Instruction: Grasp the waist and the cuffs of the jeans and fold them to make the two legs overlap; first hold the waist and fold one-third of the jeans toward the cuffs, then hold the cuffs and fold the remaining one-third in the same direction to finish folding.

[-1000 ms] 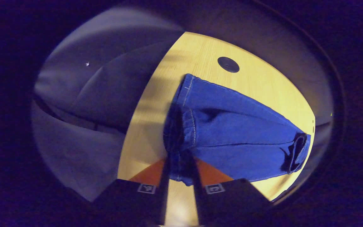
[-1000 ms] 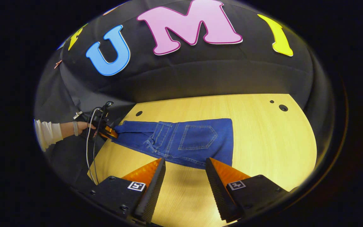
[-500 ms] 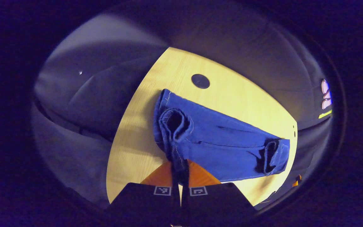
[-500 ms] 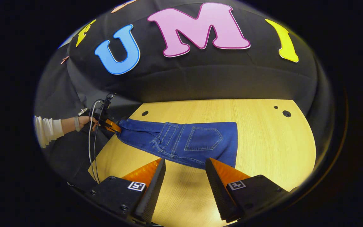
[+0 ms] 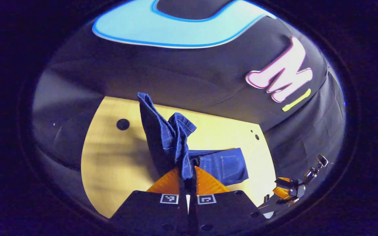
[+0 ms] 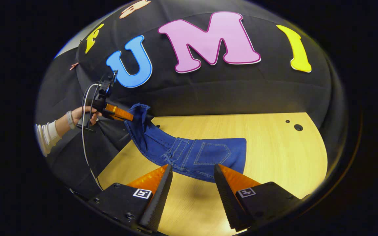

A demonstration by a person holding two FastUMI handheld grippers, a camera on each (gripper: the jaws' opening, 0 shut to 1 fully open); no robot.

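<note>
The blue jeans (image 6: 195, 155) lie on the wooden table (image 6: 274, 147), back pocket up, with the leg end rising off the left end. In the right gripper view my left gripper (image 6: 128, 116), held by a hand (image 6: 77, 115), is shut on the cuffs (image 6: 139, 113) well above the table. In the left gripper view the left gripper (image 5: 186, 172) pinches the denim, and the cuffs (image 5: 166, 131) flop over above its fingers; the pocket part (image 5: 225, 165) rests on the table beyond. My right gripper (image 6: 192, 183) hovers open just short of the jeans' near edge, holding nothing.
Black cloth walls close in behind and left of the table. Round holes sit in the tabletop at the far right (image 6: 297, 127) and near the cuff end (image 5: 122, 124). A cable (image 6: 85, 144) hangs from the left gripper. Bare wood spreads right of the jeans.
The left gripper has closed fully on the cuffs and lifted them up off the table's left end, pulling the legs upward. The right gripper has stayed open, nearly still.
</note>
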